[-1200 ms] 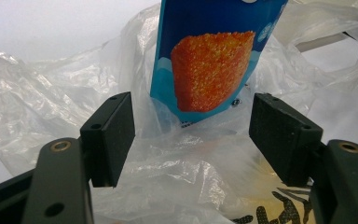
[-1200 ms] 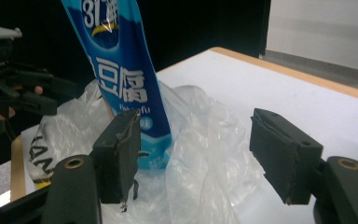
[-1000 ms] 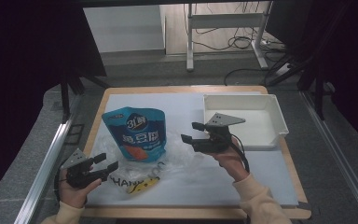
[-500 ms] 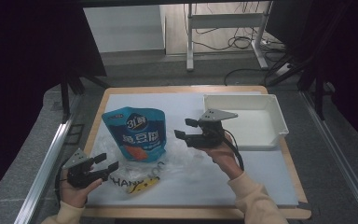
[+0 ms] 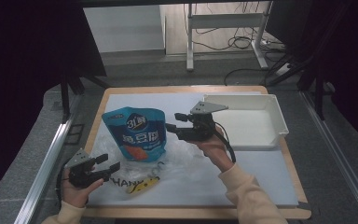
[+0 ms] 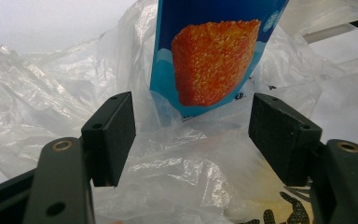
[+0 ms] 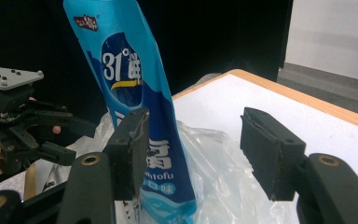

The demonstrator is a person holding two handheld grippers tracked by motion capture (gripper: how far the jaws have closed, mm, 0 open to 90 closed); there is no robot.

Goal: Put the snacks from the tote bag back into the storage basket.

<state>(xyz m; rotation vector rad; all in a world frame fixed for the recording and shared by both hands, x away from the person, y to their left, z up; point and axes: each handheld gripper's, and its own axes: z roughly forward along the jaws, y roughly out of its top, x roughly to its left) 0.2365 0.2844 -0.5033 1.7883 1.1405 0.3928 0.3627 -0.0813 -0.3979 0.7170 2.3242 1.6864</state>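
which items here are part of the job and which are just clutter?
In the job:
- blue snack pouch, standing in the bag
- clear plastic bag around it
- right gripper, open, beside the pouch, jaws just been closing with nothing between them
- left gripper, open, at the bag's edge

Lying about:
- white tray, empty
- white mat on the table

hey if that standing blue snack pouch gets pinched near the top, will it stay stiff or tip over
The blue snack pouch looks thin and narrow edge-on, so it would probably flex. It stands on crumpled clear plastic bag, so a sideways push would likely tip it. It seems light.
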